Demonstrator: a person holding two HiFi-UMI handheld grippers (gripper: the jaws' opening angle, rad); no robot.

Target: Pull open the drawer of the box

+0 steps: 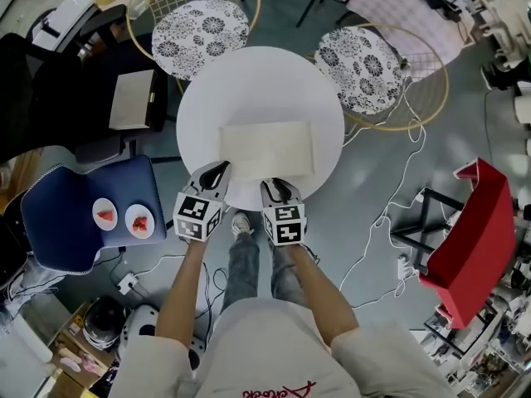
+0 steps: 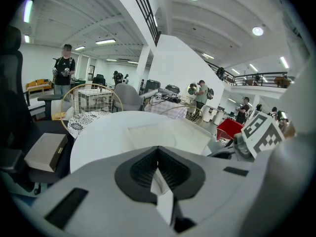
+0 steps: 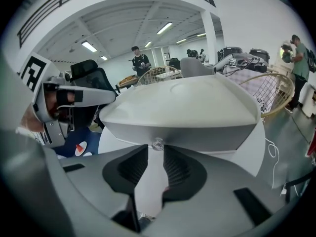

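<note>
A flat white box (image 1: 265, 149) lies on the round white table (image 1: 207, 98), its front face toward me. In the right gripper view the box (image 3: 182, 107) fills the middle, and a small clear knob (image 3: 157, 143) sits on its drawer front. My right gripper (image 3: 157, 151) is open at that front, with the knob in the gap just at its fingertips and the pads not pressing on it. My left gripper (image 2: 157, 149) hovers over the table's near edge to the left of the box (image 2: 173, 132), its fingertips meeting with nothing between them. From the head view, both grippers (image 1: 217, 171) (image 1: 274, 187) are at the table's near rim.
Two wire chairs with patterned cushions (image 1: 199, 25) (image 1: 358, 69) stand behind the table. A blue seat with two small plates (image 1: 91, 214) is at the left, a tan box (image 1: 133, 99) on a dark chair beyond it. A red stand (image 1: 477, 230) and floor cables (image 1: 390, 214) are right.
</note>
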